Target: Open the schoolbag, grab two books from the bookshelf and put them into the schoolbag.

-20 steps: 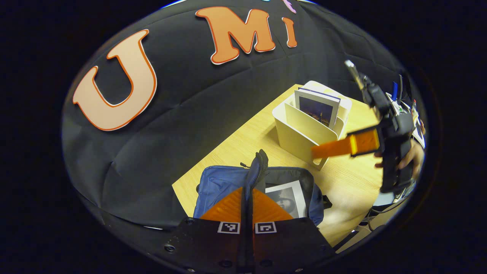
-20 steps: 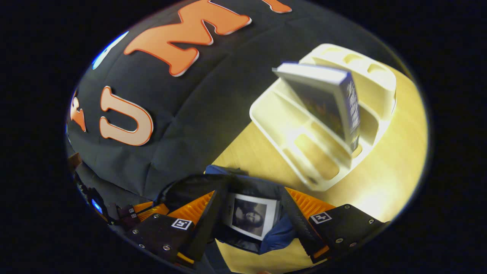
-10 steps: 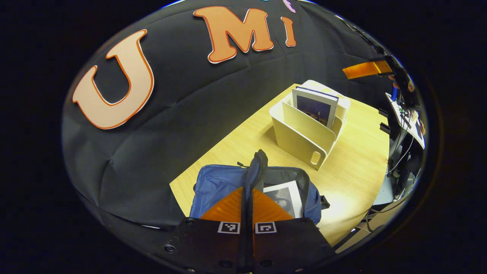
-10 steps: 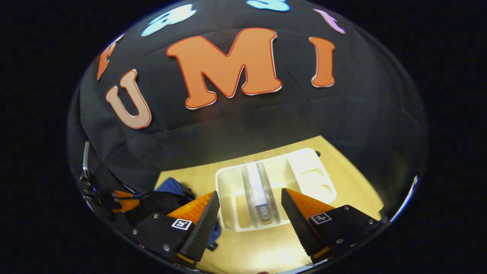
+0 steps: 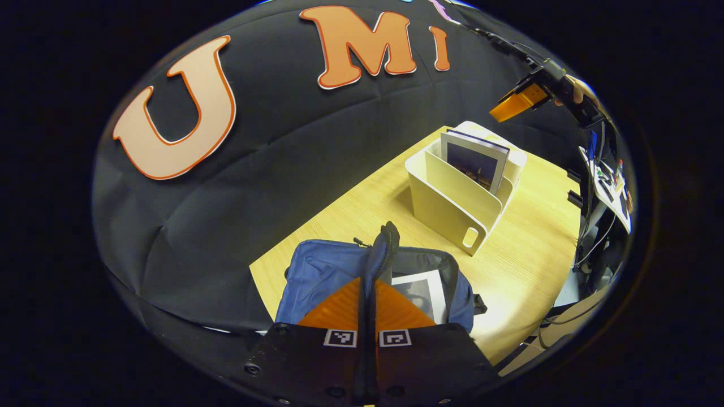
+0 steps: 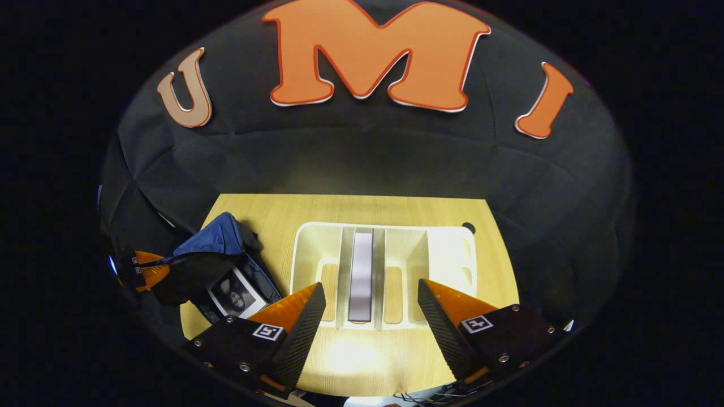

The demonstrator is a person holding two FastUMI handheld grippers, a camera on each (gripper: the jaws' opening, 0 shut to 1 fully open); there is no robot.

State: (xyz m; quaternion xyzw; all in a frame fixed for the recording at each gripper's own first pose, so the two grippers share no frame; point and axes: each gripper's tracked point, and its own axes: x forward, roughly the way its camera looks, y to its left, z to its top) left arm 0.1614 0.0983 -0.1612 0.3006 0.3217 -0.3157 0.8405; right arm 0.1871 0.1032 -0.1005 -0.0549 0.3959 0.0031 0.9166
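The blue schoolbag point(image 5: 322, 271) lies open on the wooden table, and a book with a grey picture cover point(image 5: 424, 291) rests inside it. My left gripper point(image 5: 369, 282) is shut on the bag's raised zip flap point(image 5: 384, 243) and holds it up. A cream bookshelf point(image 5: 452, 198) stands behind the bag with one book point(image 5: 472, 161) upright in it. My right gripper point(image 6: 370, 285) is open, high above the bookshelf point(image 6: 447, 254). That book's spine point(image 6: 362, 271) lies between its fingers, far below. The bag point(image 6: 215, 249) and left gripper point(image 6: 144, 268) show at left.
In the left gripper view the right gripper point(image 5: 517, 102) hangs at the upper right, held by a hand point(image 5: 577, 93). The table point(image 6: 271, 209) backs onto the black cloth wall. Cables and equipment point(image 5: 605, 175) stand off the table's right edge.
My right gripper has lifted away from the bag and swung over the bookshelf, open throughout. The left gripper has kept its hold on the flap, almost still.
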